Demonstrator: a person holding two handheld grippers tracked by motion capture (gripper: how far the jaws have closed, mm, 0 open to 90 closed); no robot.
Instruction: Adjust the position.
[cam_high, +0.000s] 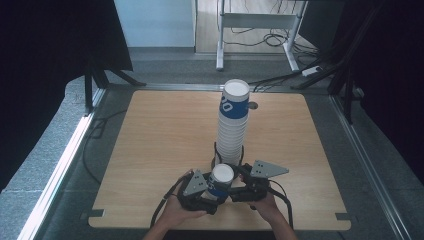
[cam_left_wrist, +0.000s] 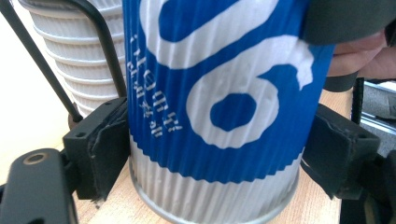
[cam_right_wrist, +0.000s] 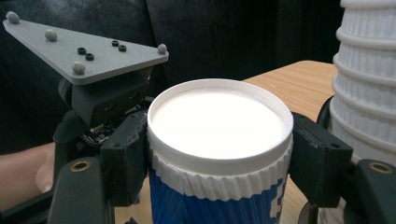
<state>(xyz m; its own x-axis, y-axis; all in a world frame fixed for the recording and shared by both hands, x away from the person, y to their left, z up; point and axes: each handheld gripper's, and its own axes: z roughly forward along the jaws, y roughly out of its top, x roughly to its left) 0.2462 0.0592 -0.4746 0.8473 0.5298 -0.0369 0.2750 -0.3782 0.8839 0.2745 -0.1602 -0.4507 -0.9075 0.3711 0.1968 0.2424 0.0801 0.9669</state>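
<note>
Grey carpet (cam_high: 45, 150), white desk frame (cam_high: 257, 22)

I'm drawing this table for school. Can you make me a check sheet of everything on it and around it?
Surface: wooden table, bare apart from the cups.
Job's things: a single cup with a white lid, standing on the table near the front edge; a tall stack of cups in a black wire holder just behind it.
Clutter: nothing seen.
Grippers: left gripper and right gripper are both clamped on the single cup, one from each side.
Cables: black cables trail from the grippers; more lie on the floor beyond the table.
Surroundings: grey carpet, white desk legs, dark curtains.
</note>
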